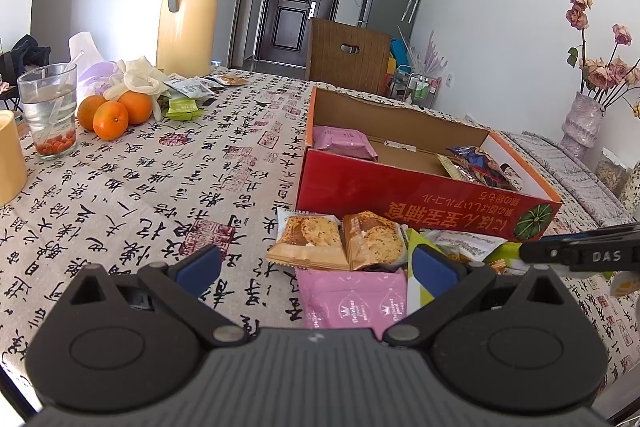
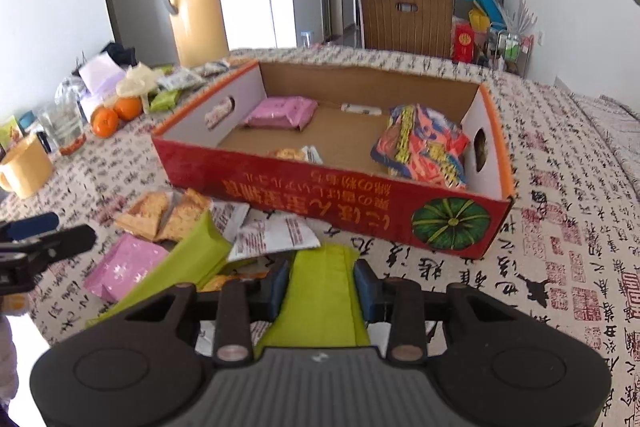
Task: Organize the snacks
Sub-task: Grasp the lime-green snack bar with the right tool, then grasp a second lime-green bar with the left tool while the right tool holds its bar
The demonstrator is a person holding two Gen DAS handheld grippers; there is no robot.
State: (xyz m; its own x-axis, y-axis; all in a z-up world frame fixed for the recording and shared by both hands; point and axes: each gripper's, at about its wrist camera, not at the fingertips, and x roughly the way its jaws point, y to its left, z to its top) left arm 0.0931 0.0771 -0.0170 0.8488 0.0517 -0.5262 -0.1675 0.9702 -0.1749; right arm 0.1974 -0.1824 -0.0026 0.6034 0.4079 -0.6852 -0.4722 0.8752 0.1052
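Observation:
A red cardboard box (image 1: pixel 424 193) (image 2: pixel 320 195) stands on the table and holds a pink packet (image 2: pixel 282 111), a colourful packet (image 2: pixel 424 147) and a cookie packet (image 2: pixel 296 153). In front of it lie loose snacks: two cookie packets (image 1: pixel 340 239) (image 2: pixel 160 215), a pink packet (image 1: pixel 352 297) (image 2: pixel 124 267), white packets (image 2: pixel 276 233) and a green packet (image 2: pixel 188 259). My left gripper (image 1: pixel 316 267) is open and empty above the pink packet. My right gripper (image 2: pixel 322 285) is shut on a green snack packet (image 2: pixel 324 299), held just in front of the box.
At the far left stand a yellow thermos (image 1: pixel 188 15), three oranges (image 1: pixel 114 113), a glass (image 1: pixel 48 111), a yellow mug (image 2: pixel 26 167) and more snack packets (image 1: pixel 188 93). A chair (image 1: pixel 348 55) is behind the table. A vase of flowers (image 1: pixel 584 115) stands at the right.

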